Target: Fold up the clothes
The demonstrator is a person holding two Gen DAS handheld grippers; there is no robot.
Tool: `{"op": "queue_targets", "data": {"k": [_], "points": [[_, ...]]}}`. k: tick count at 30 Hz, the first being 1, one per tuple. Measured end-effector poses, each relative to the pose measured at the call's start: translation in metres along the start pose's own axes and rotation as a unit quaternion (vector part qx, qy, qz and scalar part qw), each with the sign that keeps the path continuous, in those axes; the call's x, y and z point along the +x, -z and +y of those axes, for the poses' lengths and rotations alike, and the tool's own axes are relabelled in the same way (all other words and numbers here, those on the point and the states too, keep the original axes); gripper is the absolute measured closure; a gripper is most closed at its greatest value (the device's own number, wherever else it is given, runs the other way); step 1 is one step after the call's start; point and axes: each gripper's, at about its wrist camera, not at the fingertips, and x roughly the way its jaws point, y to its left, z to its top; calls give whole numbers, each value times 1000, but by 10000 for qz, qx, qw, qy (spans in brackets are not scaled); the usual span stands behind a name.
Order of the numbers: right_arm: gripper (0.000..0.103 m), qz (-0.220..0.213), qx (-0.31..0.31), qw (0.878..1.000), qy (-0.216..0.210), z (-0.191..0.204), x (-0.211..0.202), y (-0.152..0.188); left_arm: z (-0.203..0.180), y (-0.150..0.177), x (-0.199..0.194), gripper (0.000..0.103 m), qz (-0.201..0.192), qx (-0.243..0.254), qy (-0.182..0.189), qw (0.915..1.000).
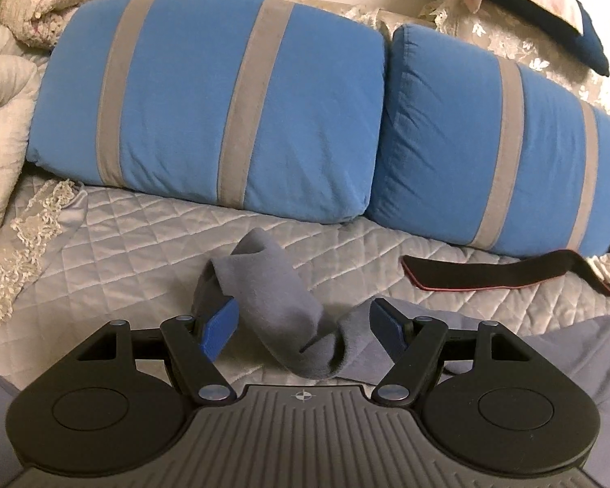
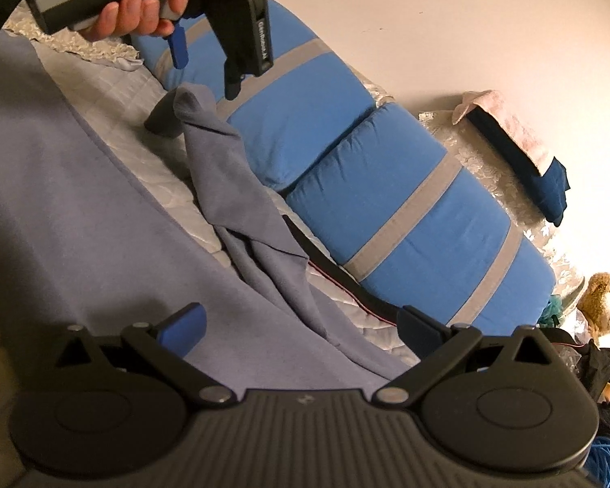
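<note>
Garment (image 2: 81, 211), grey-blue, lies spread on the quilted bed (image 1: 114, 244) beneath both tools; I judge it light, limp and non-slip, best pinched at its raised sleeve (image 1: 272, 284). My left hand-held gripper (image 1: 303, 319) stands wide, fingers straddling that sleeve without clamping. My right hand-held gripper (image 2: 301, 325) is likewise wide, holding nothing. Beyond, a black strap (image 1: 488, 272) lies near the cloth's edge, then two blue pillows (image 1: 207, 105) limit room to spread.
</note>
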Motion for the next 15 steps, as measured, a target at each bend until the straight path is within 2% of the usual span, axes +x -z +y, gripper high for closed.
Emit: {"op": "queue_targets", "data": {"k": [15], "points": [[0,-19,453,9990,-34,-12,-1,-6,28,-7,2,33,149,-570,-44,9983]]}}
